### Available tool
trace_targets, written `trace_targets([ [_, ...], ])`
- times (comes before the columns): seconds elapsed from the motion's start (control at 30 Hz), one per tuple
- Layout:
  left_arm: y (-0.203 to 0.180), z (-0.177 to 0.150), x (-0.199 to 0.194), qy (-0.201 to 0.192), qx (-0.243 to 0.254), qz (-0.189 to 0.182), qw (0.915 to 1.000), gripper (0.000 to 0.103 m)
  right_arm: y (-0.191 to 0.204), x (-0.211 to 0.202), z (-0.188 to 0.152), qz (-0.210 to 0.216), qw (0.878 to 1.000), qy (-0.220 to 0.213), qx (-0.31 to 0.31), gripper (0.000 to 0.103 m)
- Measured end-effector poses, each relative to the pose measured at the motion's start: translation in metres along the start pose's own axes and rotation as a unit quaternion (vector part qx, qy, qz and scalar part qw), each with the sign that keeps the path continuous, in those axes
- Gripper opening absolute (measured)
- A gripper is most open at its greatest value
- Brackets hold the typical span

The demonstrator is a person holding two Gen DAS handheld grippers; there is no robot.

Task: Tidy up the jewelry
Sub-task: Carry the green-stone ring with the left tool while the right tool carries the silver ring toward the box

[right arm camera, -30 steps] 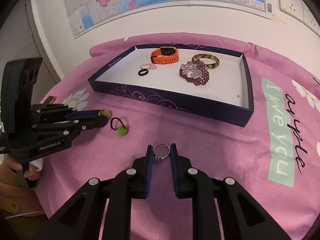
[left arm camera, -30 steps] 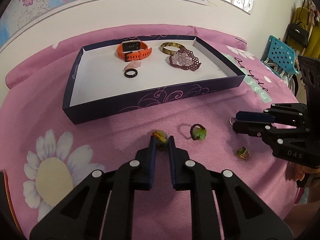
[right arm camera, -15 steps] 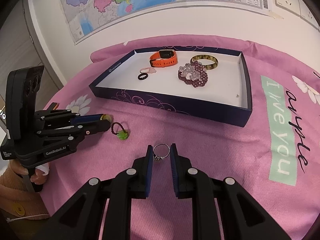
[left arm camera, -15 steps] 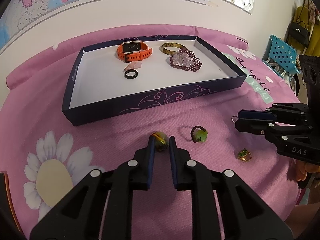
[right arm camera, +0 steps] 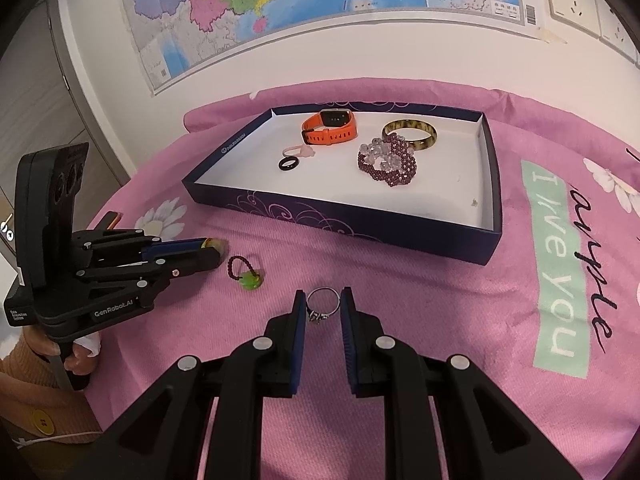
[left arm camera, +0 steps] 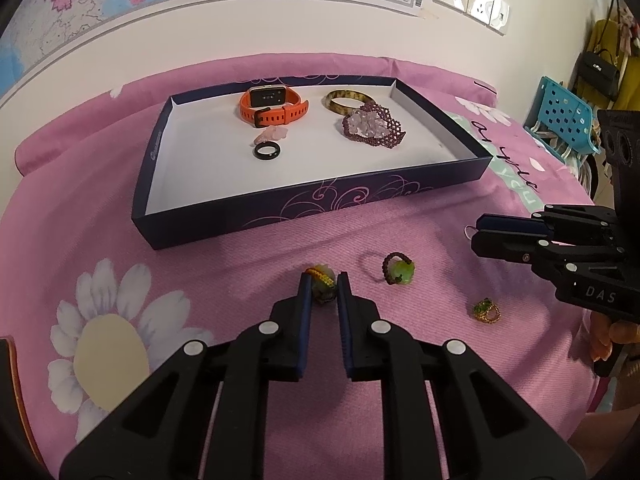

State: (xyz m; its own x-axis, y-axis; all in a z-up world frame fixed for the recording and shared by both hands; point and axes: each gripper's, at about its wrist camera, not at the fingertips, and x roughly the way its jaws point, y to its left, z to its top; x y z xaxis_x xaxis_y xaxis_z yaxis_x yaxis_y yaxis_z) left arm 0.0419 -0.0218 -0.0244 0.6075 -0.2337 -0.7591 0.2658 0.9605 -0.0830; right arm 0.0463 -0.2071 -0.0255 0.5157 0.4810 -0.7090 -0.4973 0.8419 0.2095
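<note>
- Pink flowered cloth covers the desk; wall map behind
- Left claw pinches a green-yellow ring
- Right claw clamps a silver ring

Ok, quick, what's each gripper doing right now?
Left gripper: shut on the yellow-green beaded ring.
Right gripper: shut on the silver ring.

Silver ring and green-yellow ring pinched; five pieces in navy tray.
</note>
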Motion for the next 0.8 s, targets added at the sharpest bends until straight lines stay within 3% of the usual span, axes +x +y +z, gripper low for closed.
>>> trace_targets([
  [0.8,0.0,0.002,-0.024,-0.026,-0.008,-0.008,0.9996,0.013,0.0,-0.005,0.005,0.0,1.0,-0.015,-0.001,0.015],
])
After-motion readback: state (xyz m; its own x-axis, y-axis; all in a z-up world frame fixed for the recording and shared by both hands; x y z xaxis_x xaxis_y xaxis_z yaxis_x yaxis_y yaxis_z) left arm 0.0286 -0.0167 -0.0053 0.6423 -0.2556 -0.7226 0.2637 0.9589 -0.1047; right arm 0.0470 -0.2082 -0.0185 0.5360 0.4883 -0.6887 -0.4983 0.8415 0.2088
